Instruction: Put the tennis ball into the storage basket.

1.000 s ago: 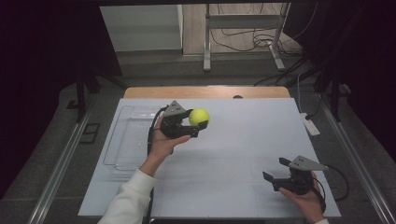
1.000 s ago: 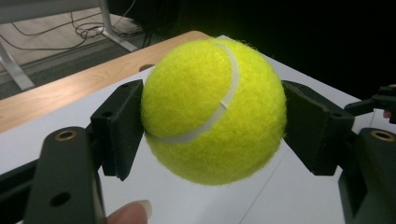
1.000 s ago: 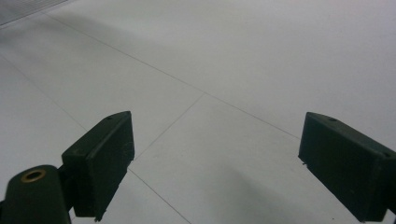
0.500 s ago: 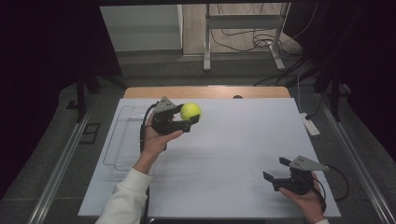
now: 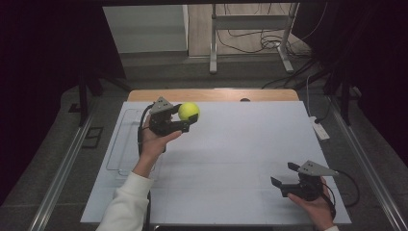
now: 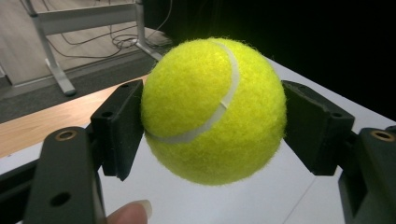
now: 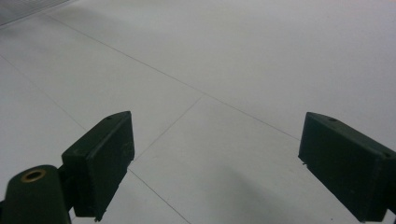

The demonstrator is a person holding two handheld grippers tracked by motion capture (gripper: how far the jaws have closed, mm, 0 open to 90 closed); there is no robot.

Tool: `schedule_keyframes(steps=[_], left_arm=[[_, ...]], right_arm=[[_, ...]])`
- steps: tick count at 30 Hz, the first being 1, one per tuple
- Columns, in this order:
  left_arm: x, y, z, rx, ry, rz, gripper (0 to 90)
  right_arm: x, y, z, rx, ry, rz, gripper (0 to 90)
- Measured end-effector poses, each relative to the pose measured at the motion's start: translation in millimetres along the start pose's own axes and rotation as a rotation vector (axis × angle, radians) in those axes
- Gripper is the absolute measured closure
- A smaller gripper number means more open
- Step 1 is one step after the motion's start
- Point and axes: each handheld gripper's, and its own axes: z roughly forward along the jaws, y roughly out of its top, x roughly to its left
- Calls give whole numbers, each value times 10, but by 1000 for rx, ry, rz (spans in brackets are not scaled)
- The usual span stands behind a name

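Ball [image 5: 189, 111] sits pinched between the jaws of your left tool [image 5: 180, 118], a yellow tennis ball lifted clear above the white desk [image 5: 231, 159] near its far left part, just right of the clear tray [image 5: 122, 144]. In the left gripper view both pads press its sides. Your right tool [image 5: 284, 175] rests low at the desk's near right, jaws spread with nothing between them.

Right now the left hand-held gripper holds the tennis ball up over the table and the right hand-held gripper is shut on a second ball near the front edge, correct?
Not quite. The left hand-held gripper does hold the tennis ball over the table, but the right hand-held gripper is open and empty, as the right gripper view shows.
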Motion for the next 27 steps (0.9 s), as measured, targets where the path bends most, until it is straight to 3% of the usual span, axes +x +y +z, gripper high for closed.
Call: schedule_keyframes(steps=[6, 27], left_arm=[[91, -16, -22, -1, 24, -21, 276], [243, -9, -142, -18, 93, -39, 276]], right_arm=[[-5, -1, -3, -2, -1, 2, 108], [-1, 2, -6, -3, -1, 0, 108]])
